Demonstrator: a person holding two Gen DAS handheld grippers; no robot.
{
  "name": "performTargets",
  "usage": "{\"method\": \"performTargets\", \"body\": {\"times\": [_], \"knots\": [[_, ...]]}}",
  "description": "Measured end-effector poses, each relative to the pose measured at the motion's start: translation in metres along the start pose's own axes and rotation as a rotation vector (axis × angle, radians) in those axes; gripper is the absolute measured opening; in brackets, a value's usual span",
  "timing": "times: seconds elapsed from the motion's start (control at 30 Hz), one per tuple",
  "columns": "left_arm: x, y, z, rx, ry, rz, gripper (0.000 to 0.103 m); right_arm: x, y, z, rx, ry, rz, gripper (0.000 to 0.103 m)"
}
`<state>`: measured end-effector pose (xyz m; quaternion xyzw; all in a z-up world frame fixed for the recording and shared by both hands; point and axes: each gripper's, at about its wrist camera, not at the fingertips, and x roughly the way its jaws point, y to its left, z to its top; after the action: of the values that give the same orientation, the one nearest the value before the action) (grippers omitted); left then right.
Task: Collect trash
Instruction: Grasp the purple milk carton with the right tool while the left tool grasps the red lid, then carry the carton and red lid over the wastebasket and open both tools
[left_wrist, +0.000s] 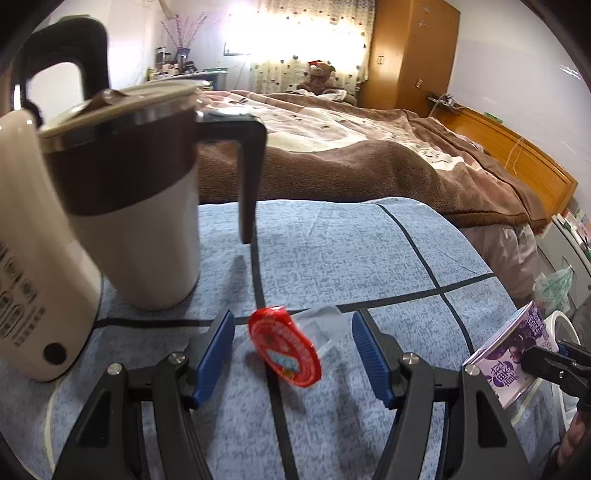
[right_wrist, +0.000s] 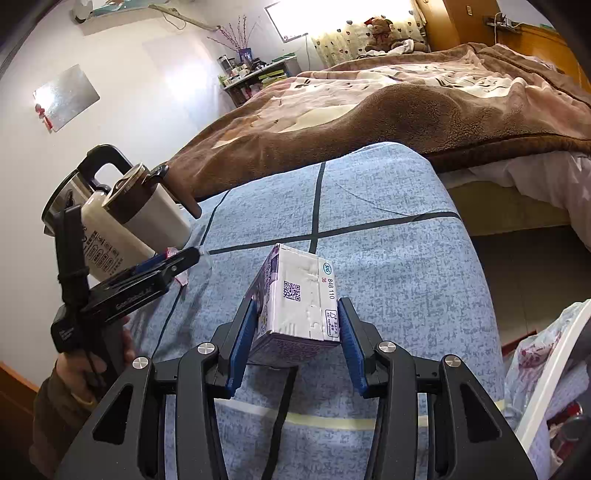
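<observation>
Blue-padded fingers (left_wrist: 216, 354) of the left gripper (left_wrist: 291, 354) stand apart, with a red-lidded clear plastic cup (left_wrist: 284, 347) lying tipped on its side between them; neither pad touches it, a clear gap showing on both sides. Cup rests on the blue cloth (left_wrist: 369, 251) with dark grid lines, right on one of the dark lines. Just behind and left of it, a cream and brown lidded mug (left_wrist: 147, 206) stands upright, and a cream electric kettle (left_wrist: 33, 258) with a black handle stands beside that, closer to the lens. Right gripper (right_wrist: 295, 336) has its blue pads (right_wrist: 242, 343) pressed against both sides of a purple and white drink carton (right_wrist: 299, 299), held clear of the cloth with its printed end facing up toward the camera. From the left wrist view the same carton (left_wrist: 517, 354) shows at the far right, clamped in black jaws. A hand (right_wrist: 107, 354) in a brown sleeve grips the left tool's handle. Brown blanket (right_wrist: 406, 103) covers the bed behind the cloth. White-rimmed bin with a plastic bag (right_wrist: 543, 354) sits at lower right, beyond the cloth's edge.
</observation>
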<state>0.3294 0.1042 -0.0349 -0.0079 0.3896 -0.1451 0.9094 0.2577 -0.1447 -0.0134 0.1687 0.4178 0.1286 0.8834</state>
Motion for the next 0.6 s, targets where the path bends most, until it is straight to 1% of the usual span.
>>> {"method": "performTargets", "body": {"times": [0.07, 0.13, 0.17, 0.2, 0.23, 0.47, 0.6], "knots": [[0.005, 0.001, -0.001, -0.009, 0.022, -0.023, 0.068, -0.001, -0.001, -0.001, -0.002, -0.004, 0.000, 0.045], [0.006, 0.002, -0.002, -0.019, 0.032, -0.019, 0.066, -0.001, 0.000, -0.001, -0.005, -0.008, -0.001, 0.045], [0.005, 0.003, -0.002, -0.024, 0.029, -0.016, 0.064, -0.001, 0.000, -0.001, -0.007, -0.008, -0.002, 0.045], [0.003, 0.004, -0.002, -0.027, 0.021, -0.019, 0.058, -0.001, 0.000, -0.001, -0.005, -0.008, -0.002, 0.045], [0.002, 0.004, -0.002, -0.027, 0.018, -0.023, 0.055, -0.001, 0.000, -0.001, -0.003, -0.008, -0.001, 0.045], [-0.004, -0.003, -0.005, -0.010, 0.007, -0.021, 0.055, -0.001, 0.001, -0.002, 0.001, -0.010, -0.008, 0.045], [-0.012, -0.010, -0.011, 0.001, 0.006, -0.022, 0.055, -0.004, 0.001, -0.004, 0.011, -0.010, 0.008, 0.045]]}}
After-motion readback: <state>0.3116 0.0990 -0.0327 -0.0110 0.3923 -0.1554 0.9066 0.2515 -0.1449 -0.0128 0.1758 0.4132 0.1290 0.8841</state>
